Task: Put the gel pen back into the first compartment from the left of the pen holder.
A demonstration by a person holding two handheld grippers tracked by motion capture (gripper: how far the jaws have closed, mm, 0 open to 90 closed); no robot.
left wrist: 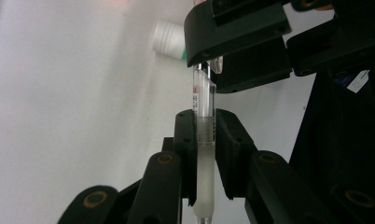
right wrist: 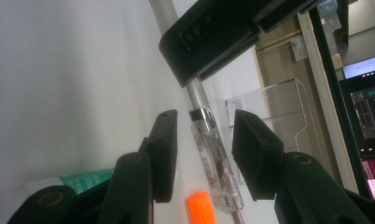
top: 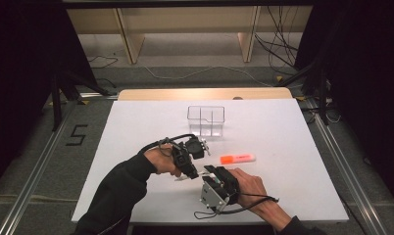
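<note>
A clear-barrelled pen (left wrist: 204, 93) stands between the jaws of my left gripper (left wrist: 205, 135), which is shut on its frosted grip section. In the high view the left gripper (top: 191, 171) holds the pen (top: 200, 174) low over the white table, near the front. My right gripper (top: 210, 172) faces it from the right. In the right gripper view its jaws (right wrist: 206, 123) stand on either side of the pen's clip end (right wrist: 212, 154), with a gap on both sides, so they are open. The left gripper's black jaw (right wrist: 213, 32) grips the pen farther up.
An orange highlighter (top: 237, 158) lies just right of the grippers. A clear plastic compartment box (top: 206, 120) stands farther back at the table's middle. A white-capped, green-labelled stick (left wrist: 169, 39) lies on the table close by. The white table top (top: 293, 196) ends near my forearms.
</note>
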